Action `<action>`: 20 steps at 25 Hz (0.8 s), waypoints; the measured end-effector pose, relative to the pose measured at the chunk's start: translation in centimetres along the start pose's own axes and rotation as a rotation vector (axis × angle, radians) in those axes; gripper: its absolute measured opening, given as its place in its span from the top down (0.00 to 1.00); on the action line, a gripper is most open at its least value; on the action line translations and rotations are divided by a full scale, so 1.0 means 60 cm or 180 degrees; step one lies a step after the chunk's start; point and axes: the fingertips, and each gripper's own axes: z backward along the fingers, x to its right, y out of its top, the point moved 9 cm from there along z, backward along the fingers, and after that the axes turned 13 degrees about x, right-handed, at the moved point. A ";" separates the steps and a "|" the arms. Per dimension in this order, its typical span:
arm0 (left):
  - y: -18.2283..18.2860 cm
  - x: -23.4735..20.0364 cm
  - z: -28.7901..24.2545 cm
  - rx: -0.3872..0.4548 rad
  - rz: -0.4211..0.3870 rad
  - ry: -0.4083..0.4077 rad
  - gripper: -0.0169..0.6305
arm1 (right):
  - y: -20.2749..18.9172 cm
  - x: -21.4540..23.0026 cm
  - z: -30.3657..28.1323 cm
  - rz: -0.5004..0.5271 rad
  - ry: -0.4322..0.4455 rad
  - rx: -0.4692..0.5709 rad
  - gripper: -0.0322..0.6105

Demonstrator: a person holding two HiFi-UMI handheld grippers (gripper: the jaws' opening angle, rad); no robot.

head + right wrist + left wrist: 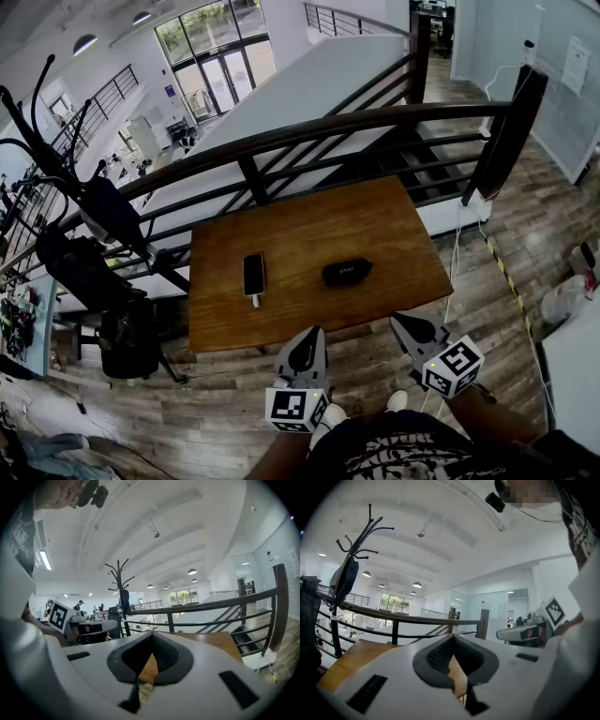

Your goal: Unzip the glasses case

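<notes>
The black glasses case point(346, 272) lies zipped shut on the wooden table point(309, 234), right of centre. My left gripper point(309, 335) hovers off the table's near edge, jaws shut and empty. My right gripper point(399, 322) is beside it to the right, also off the near edge, shut and empty. In the left gripper view the left gripper point(452, 639) points over the table towards the railing, jaw tips together. In the right gripper view the right gripper point(151, 634) has its tips together too. The case is hidden in both gripper views.
A black phone point(253, 275) with a white plug lies left of the case. A dark railing point(309, 131) runs behind the table. A coat rack point(84, 202) with dark bags stands at the left. A white cable point(457, 253) hangs by the table's right side.
</notes>
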 end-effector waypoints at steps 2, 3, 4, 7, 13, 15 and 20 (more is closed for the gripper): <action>0.001 -0.008 0.002 -0.0009 0.0002 -0.0009 0.97 | -0.004 -0.006 -0.006 -0.0006 -0.0012 -0.0017 0.95; 0.002 -0.013 0.003 -0.0010 0.0002 -0.0014 0.97 | -0.007 -0.008 -0.009 -0.0008 -0.0020 -0.0028 0.95; 0.003 -0.019 0.005 -0.0009 0.0002 -0.0021 0.97 | -0.010 -0.011 -0.013 -0.0008 -0.0032 -0.0039 0.95; 0.004 -0.040 0.008 -0.0009 0.0004 -0.0052 0.97 | -0.020 -0.019 -0.027 0.0005 -0.0075 -0.0072 0.95; -0.004 -0.092 0.014 -0.0041 0.0030 -0.0109 0.97 | -0.033 -0.039 -0.054 -0.0041 -0.0199 -0.0094 0.95; -0.011 -0.108 0.011 -0.0074 0.0018 -0.0151 0.97 | -0.041 -0.044 -0.063 -0.0042 -0.0251 -0.0143 0.95; -0.038 -0.139 -0.021 -0.0212 0.0028 -0.0215 0.97 | -0.071 -0.036 -0.079 -0.0078 -0.0342 -0.0354 0.95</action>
